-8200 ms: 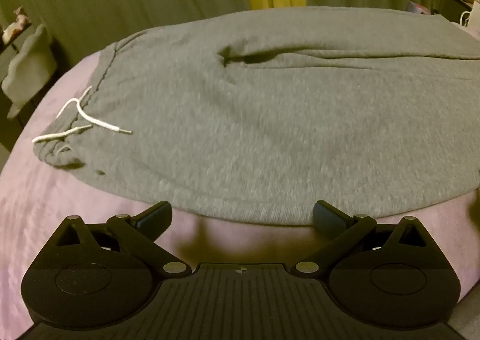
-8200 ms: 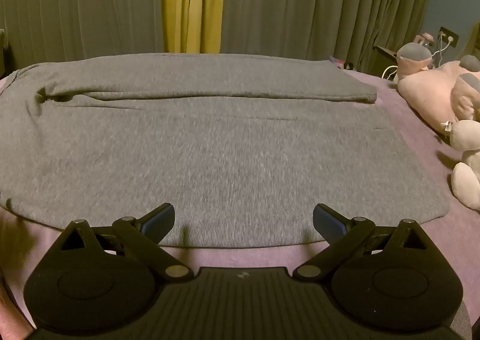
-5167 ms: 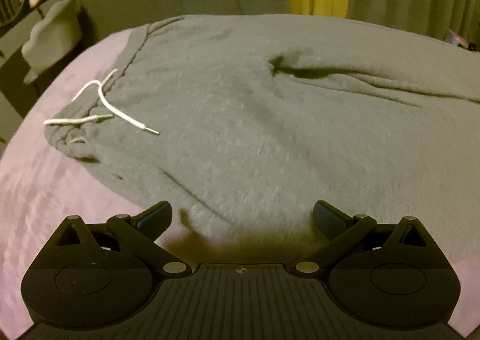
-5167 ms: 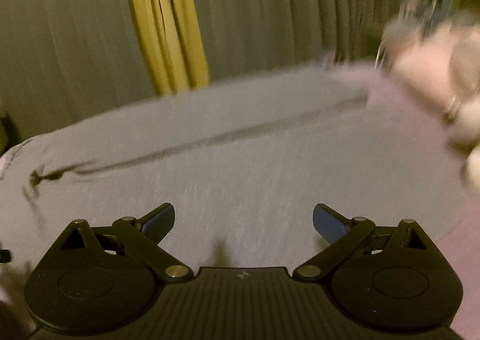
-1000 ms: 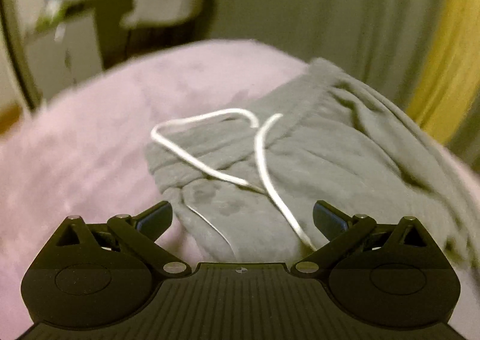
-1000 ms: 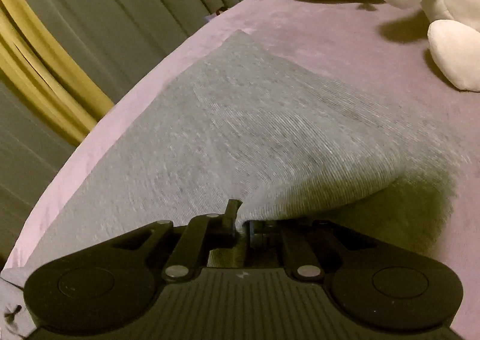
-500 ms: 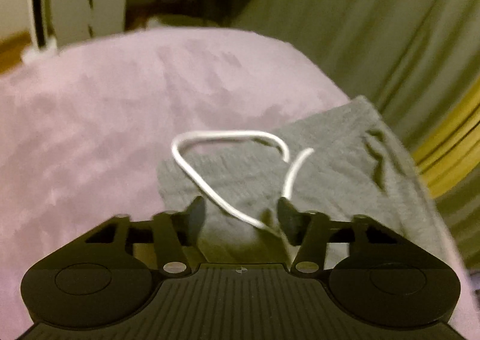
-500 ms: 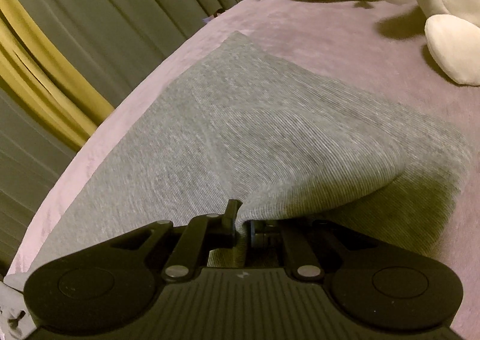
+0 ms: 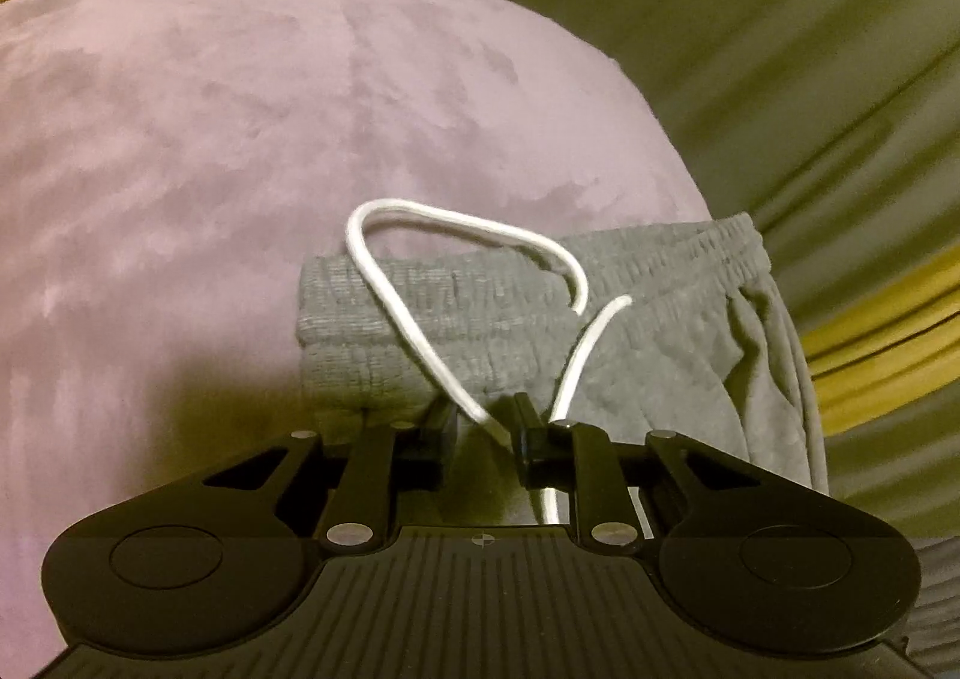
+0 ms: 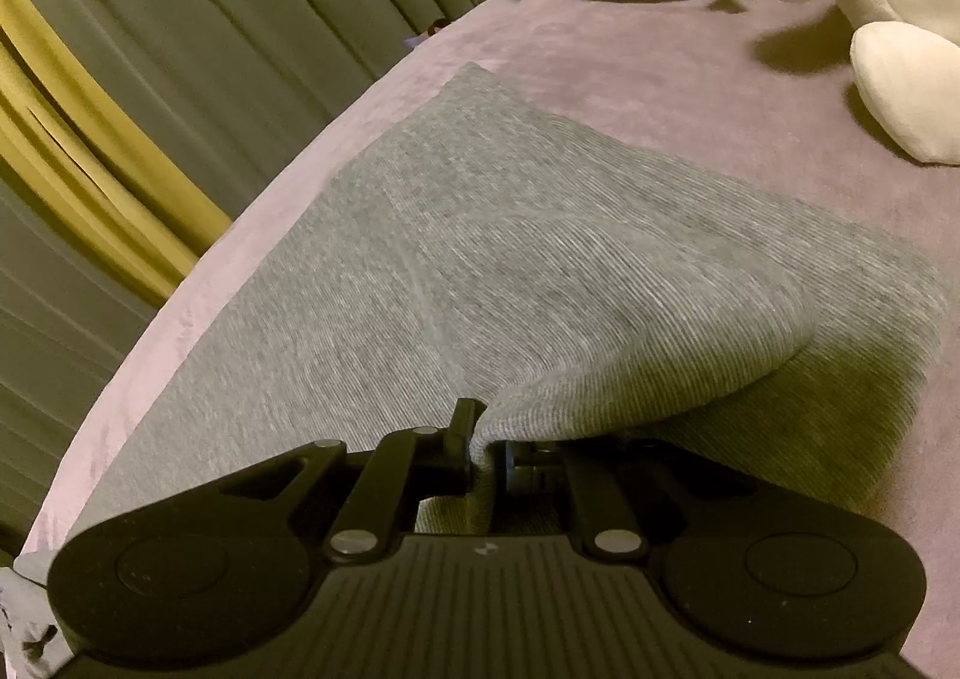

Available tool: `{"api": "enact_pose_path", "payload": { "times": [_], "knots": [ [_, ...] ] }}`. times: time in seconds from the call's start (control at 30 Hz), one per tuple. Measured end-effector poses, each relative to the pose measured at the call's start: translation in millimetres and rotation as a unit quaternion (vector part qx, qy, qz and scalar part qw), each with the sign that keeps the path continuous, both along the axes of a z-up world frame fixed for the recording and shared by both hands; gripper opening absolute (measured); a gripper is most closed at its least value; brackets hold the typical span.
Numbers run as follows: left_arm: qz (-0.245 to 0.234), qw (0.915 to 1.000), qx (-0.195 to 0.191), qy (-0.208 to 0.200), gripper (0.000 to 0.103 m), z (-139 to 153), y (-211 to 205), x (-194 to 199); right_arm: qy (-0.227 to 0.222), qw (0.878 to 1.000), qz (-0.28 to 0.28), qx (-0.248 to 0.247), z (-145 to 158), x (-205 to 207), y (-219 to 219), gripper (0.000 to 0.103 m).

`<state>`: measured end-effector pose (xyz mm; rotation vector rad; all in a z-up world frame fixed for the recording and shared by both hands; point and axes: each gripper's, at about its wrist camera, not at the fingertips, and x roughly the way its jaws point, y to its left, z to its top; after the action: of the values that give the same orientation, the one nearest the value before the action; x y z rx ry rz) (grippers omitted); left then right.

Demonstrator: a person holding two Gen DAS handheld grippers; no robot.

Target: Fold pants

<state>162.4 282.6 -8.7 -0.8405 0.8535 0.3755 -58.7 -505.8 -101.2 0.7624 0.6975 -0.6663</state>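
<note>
Closer now, the left gripper (image 9: 483,430) is closing on the waistband (image 9: 480,331) at 12 o'clock; the right gripper (image 10: 483,448) pinches the pants (image 10: 540,271) hem, ready to fold.

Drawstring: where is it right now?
Left wrist view, centre: the white drawstring loops over the pants' waistband on the pink bedspread, one strand running down between the closing jaws of the left gripper.

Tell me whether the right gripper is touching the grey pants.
Touching. The right wrist view shows the right gripper pinched on a raised fold of the grey pants, fabric squeezed between its fingers.
</note>
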Motion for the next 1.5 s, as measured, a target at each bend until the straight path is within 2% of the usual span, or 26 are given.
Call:
{"api": "enact_pose_path", "payload": {
  "times": [0.03, 0.17, 0.27, 0.33, 0.43, 0.53, 0.57, 0.6, 0.63, 0.67, 0.7, 0.73, 0.77, 0.8, 0.83, 0.87, 0.93, 1.0, 1.07, 1.17, 1.27, 1.37, 1.43, 1.47, 1.5],
  "knots": [
    [0.003, 1.0000, 0.000, 0.003, 0.009, -1, 0, 0, -0.001, 1.000, 0.000, 0.001, 0, 0, 0, 0.009],
    [-0.003, 0.9999, 0.011, -0.009, 0.005, 5, -8, -6, -0.001, 1.000, 0.000, 0.001, 0, -1, -1, 0.009],
    [-0.059, 0.9976, 0.014, -0.034, 0.005, 23, -30, -17, -0.001, 1.000, 0.001, 0.001, 0, 0, -1, 0.009],
    [-0.103, 0.9924, 0.037, -0.055, 0.005, 38, -54, -27, -0.002, 1.000, 0.000, 0.002, 0, -1, -1, 0.009],
    [-0.183, 0.9788, 0.064, -0.068, 0.006, 51, -97, -30, -0.003, 1.000, 0.000, 0.003, 0, -1, -1, 0.009],
    [-0.273, 0.9561, 0.085, -0.063, 0.009, 49, -142, -26, -0.006, 1.000, 0.000, 0.006, -1, -1, -2, 0.009],
    [-0.286, 0.9510, 0.103, -0.057, 0.010, 47, -152, -26, -0.008, 1.000, -0.001, 0.008, -1, -2, -3, 0.009],
    [-0.282, 0.9506, 0.117, -0.054, 0.018, 46, -154, -26, -0.011, 1.000, -0.002, 0.011, -1, -2, -4, 0.009],
    [-0.266, 0.9546, 0.127, -0.047, 0.029, 46, -151, -25, -0.012, 1.000, -0.003, 0.014, -1, -3, -5, 0.009],
    [-0.244, 0.9608, 0.122, -0.051, 0.033, 46, -143, -26, -0.014, 1.000, -0.004, 0.016, -1, -3, -6, 0.009],
    [-0.227, 0.9657, 0.110, -0.062, 0.041, 47, -134, -28, -0.015, 1.000, -0.004, 0.017, -2, -3, -6, 0.010],
    [-0.217, 0.9691, 0.097, -0.065, 0.065, 48, -125, -27, -0.017, 1.000, -0.004, 0.018, -2, -3, -6, 0.010],
    [-0.208, 0.9727, 0.084, -0.058, 0.080, 50, -117, -26, -0.018, 1.000, -0.004, 0.018, -2, -3, -6, 0.010],
    [-0.201, 0.9753, 0.074, -0.056, 0.090, 54, -109, -28, -0.020, 1.000, -0.004, 0.019, -3, -3, -7, 0.010],
    [-0.201, 0.9753, 0.066, -0.063, 0.090, 57, -102, -25, -0.021, 1.000, -0.004, 0.019, -3, -3, -7, 0.011],
    [-0.214, 0.9719, 0.066, -0.073, 0.090, 65, -103, -24, -0.023, 1.000, -0.004, 0.020, -3, -3, -8, 0.011],
    [-0.232, 0.9648, 0.090, -0.085, 0.102, 80, -115, -15, -0.024, 1.000, -0.003, 0.020, -3, -3, -9, 0.011],
    [-0.241, 0.9600, 0.119, -0.081, 0.102, 91, -131, 6, -0.023, 1.000, -0.002, 0.018, -3, -3, -9, 0.011],
    [-0.260, 0.9554, 0.127, -0.061, 0.102, 93, -145, 44, -0.023, 1.000, 0.000, 0.014, -3, -4, -8, 0.012],
    [-0.267, 0.9560, 0.120, 0.011, 0.102, 83, -165, 112, -0.026, 1.000, 0.001, 0.014, -4, -4, -8, 0.012],
    [-0.276, 0.9471, 0.143, 0.078, 0.102, 66, -192, 173, -0.031, 0.999, 0.001, 0.014, -6, -6, -9, 0.012],
    [-0.275, 0.9344, 0.176, 0.143, 0.102, 48, -212, 214, -0.034, 0.999, 0.004, 0.007, -7, -5, -8, 0.012],
    [-0.262, 0.9349, 0.172, 0.166, 0.101, 38, -216, 228, -0.037, 0.999, 0.005, 0.002, -8, -5, -8, 0.013],
    [-0.260, 0.9369, 0.167, 0.164, 0.100, 34, -218, 229, -0.038, 0.999, 0.005, 0.001, -8, -4, -8, 0.013],
    [-0.255, 0.9377, 0.165, 0.169, 0.079, 29, -217, 229, -0.038, 0.999, 0.006, -0.001, -8, -4, -8, 0.013]
  ]
}}
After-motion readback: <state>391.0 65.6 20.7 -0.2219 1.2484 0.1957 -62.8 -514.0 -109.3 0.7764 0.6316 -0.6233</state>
